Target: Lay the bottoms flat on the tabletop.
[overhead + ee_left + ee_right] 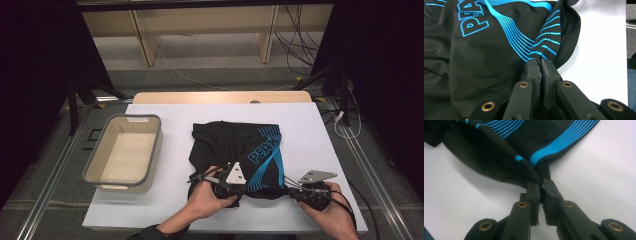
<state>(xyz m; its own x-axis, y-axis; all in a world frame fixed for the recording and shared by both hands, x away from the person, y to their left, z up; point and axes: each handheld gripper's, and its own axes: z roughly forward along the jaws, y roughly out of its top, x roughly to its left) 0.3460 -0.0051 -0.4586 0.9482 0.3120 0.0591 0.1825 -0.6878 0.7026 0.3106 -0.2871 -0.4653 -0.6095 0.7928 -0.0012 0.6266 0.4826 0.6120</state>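
Shorts (pixel 235 150), black with blue stripes and lettering, are lying on the white table (pixel 310 130), to the right of a grey bin (pixel 150 150). We are gripping their near hem with both tools: our left tool (pixel 541 65) is pinching the fabric edge, and our right tool (pixel 541 185) is clamping a bunched corner.

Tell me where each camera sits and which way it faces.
High view: above the near table edge, looking forward and down at the black shorts, bin, both hands.
Left gripper view: on the left claw, looking along its jaws, shut on the shorts.
Right gripper view: on the right claw, likewise.
All share the shorts.
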